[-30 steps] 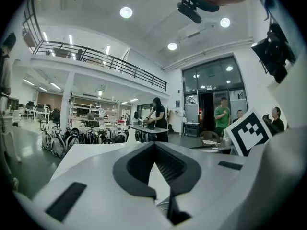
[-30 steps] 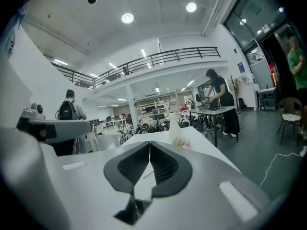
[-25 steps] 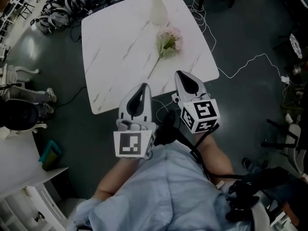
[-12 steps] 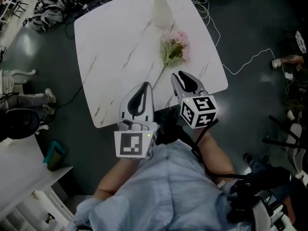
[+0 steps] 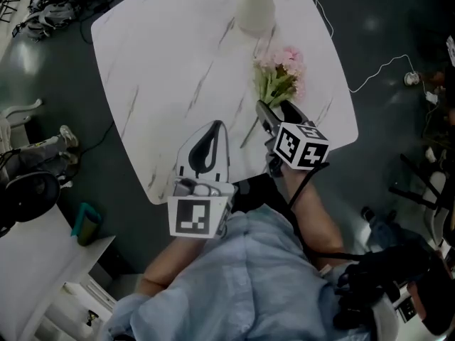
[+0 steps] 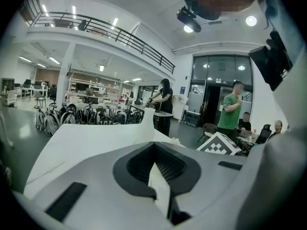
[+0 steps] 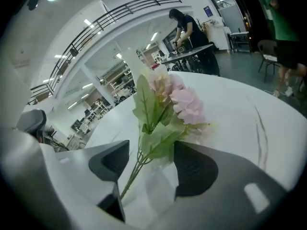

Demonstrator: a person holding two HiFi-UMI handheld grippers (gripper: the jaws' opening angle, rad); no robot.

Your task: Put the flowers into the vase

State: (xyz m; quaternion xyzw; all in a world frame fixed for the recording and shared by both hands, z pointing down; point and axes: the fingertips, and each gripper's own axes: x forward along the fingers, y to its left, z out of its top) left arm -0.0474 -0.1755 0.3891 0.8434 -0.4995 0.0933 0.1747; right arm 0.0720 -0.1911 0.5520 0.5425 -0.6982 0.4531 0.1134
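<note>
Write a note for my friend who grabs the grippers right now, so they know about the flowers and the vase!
Left gripper: jaws shut, nothing in them, over the near edge of the table.
Right gripper: jaws have just been opening and stand wide on either side of the stems, not pinching.
Flowers: lying on the table.
Vase: upright near the far edge, apart from the flowers.
Done: the reach only.
Left: close on the stems, lift, put them in the vase.
</note>
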